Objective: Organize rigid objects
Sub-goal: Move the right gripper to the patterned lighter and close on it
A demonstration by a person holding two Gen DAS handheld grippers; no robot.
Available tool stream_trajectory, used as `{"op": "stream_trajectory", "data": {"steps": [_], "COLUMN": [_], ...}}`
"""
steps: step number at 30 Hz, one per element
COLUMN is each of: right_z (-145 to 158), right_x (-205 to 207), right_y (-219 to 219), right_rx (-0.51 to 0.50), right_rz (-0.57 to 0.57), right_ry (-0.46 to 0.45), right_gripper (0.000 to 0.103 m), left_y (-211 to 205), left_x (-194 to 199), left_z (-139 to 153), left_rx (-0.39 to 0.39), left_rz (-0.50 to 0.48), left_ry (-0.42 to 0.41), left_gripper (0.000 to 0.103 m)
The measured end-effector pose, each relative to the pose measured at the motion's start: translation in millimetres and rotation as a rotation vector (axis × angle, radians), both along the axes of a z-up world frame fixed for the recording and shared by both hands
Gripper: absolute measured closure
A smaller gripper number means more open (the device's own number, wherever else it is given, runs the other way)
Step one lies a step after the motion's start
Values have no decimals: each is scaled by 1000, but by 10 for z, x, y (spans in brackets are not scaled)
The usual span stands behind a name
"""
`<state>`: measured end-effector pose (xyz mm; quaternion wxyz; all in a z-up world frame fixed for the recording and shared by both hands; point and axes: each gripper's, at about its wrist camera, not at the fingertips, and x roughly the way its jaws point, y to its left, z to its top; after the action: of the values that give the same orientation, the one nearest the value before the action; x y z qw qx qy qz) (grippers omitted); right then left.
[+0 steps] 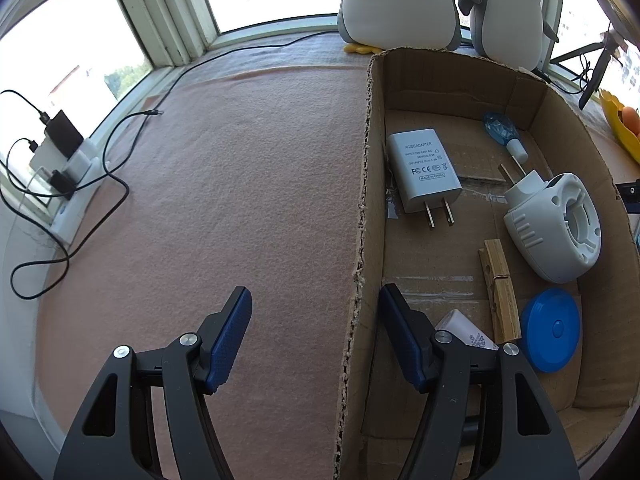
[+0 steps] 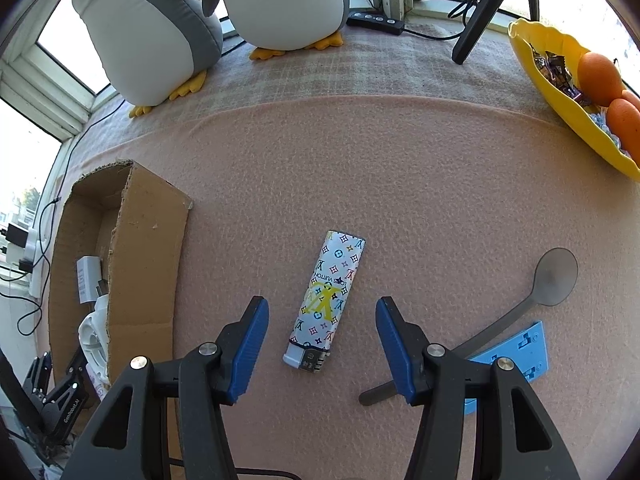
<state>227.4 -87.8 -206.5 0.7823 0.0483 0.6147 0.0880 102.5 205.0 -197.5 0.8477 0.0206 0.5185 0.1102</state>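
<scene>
A cardboard box [image 1: 404, 80] lies on the pink felt; it also shows at the left of the right wrist view [image 2: 148, 240]. It holds a white AC adapter [image 1: 424, 170], a white plug-in device [image 1: 554, 228], a wooden clothespin [image 1: 500, 292], a blue round lid [image 1: 550, 330], a small blue-and-white item [image 1: 506, 136] and a white object [image 1: 464, 328]. My left gripper [image 1: 316, 304] is open, straddling the box's left wall. My right gripper [image 2: 320, 320] is open, with a patterned lighter [image 2: 326, 300] lying between its fingers on the felt. A grey spoon [image 2: 520, 304] and a blue flat plate [image 2: 516, 352] lie to its right.
Two plush penguins [image 2: 208, 20] stand at the back by the window. A yellow bowl [image 2: 560, 100] with oranges sits at the back right. A tripod leg [image 2: 476, 20] and black remote [image 2: 374, 22] are near the window. Chargers and cables [image 1: 60, 160] lie at the left.
</scene>
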Motion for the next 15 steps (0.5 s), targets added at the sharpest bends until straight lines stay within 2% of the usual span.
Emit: {"op": "stream_trajectory", "data": {"steps": [15], "right_z": [-48], "right_x": [38], "right_y": [48], "right_rx": [-33], "right_rz": [13], "right_ry": [33], "right_gripper": [52], "left_y": [6], "left_x": [-5], "left_z": [1], "left_rx": [-4], "left_rz": [0], "left_ry": [-2], "left_gripper": [36]}}
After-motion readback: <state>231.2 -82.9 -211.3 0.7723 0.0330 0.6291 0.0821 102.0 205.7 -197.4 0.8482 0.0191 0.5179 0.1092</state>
